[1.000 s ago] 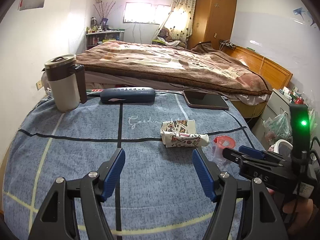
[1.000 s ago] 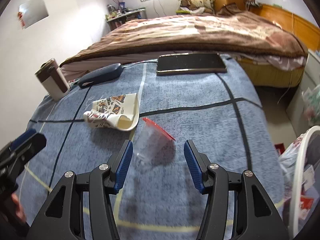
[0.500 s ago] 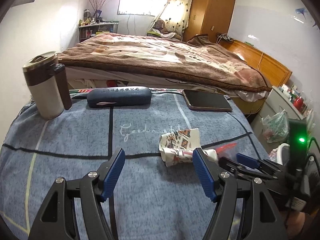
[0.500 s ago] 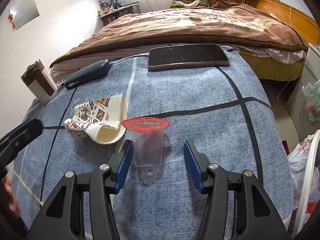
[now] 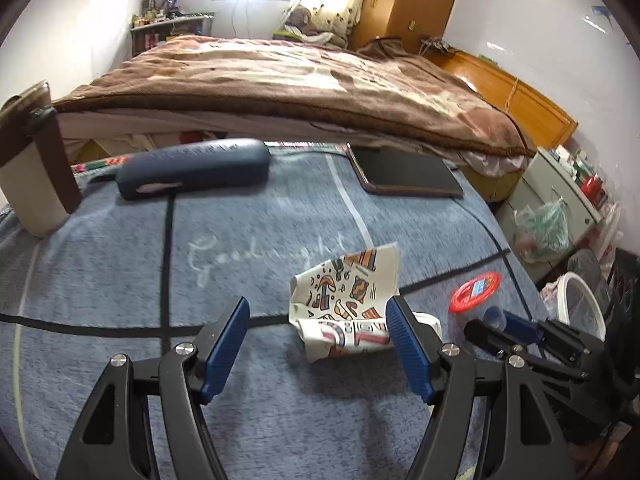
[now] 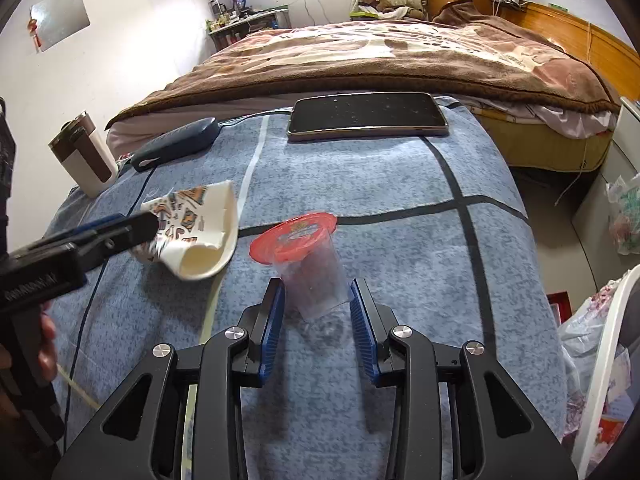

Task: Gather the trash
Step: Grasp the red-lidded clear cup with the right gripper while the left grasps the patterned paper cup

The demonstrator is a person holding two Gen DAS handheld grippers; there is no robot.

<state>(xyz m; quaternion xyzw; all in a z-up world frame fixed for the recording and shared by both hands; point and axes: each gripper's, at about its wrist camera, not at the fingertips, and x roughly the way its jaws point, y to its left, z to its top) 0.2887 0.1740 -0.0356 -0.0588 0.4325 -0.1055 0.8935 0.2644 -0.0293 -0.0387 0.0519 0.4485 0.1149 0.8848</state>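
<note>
A crushed paper cup (image 5: 344, 308) with a colourful print lies on the blue blanket (image 5: 120, 280). My left gripper (image 5: 316, 308) is open around it; the cup rests close to the right finger, far from the left one. A clear plastic cup (image 6: 316, 280) with a red lid (image 6: 294, 236) stands tilted between the fingers of my right gripper (image 6: 317, 286). Its jaws are closing and both pads touch the cup's sides. The left wrist view shows the same red lid (image 5: 476, 286) just ahead of the right gripper (image 5: 500, 324).
At the blanket's far side are a white-and-brown tumbler (image 5: 32, 168), a dark blue glasses case (image 5: 196, 168) and a dark phone (image 5: 408, 176). A bed (image 5: 300, 80) lies behind. A white-rimmed bin (image 6: 600, 360) with a bag stands off the right edge.
My left gripper has come forward and down until the paper cup lies between its fingers. My right gripper's jaws have narrowed onto the clear cup, which went from lying to standing tilted.
</note>
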